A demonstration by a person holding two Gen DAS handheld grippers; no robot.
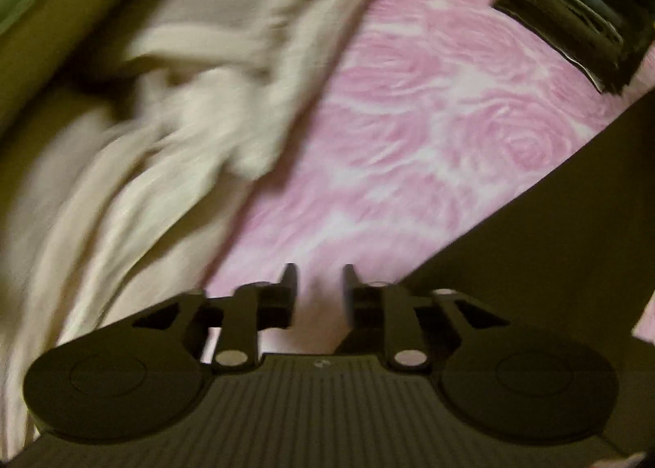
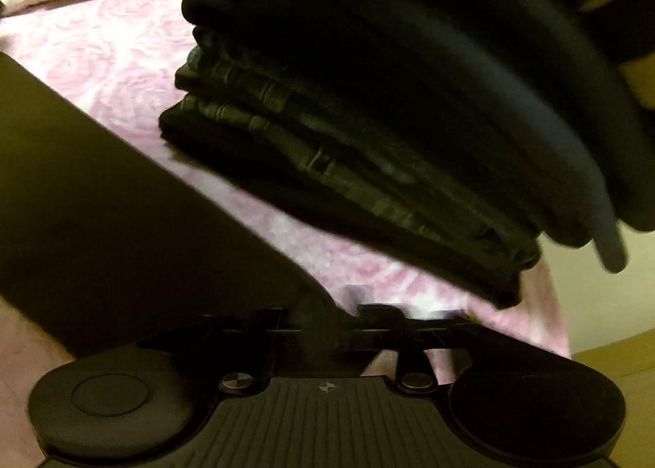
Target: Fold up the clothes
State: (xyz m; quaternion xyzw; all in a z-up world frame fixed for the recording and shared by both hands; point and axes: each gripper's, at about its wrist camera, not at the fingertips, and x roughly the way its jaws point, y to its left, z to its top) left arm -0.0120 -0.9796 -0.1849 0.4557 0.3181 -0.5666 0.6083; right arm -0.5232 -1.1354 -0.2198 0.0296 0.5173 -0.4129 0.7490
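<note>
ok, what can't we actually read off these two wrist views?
- Cream garment, left wrist view: motion blur; type and fold state unclear.
- Dark folded stack, right wrist view: underexposed and cut off by the top and right edges; item count unclear.
- Right tool: fingers smeared and dark; jaw gap unreadable.
- Dark panel, left wrist view: featureless, unidentifiable.
- Left tool: jaws apart, nothing between them.

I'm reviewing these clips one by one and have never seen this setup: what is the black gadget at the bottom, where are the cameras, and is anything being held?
Each picture comes from a camera on a handheld gripper, looking along its two fingers. The left gripper hangs over a pink rose-patterned bedspread, fingers slightly apart with nothing between them, beside a crumpled cream garment. The right gripper faces a stack of folded dark clothes; its blurred fingers appear open and empty.
</note>
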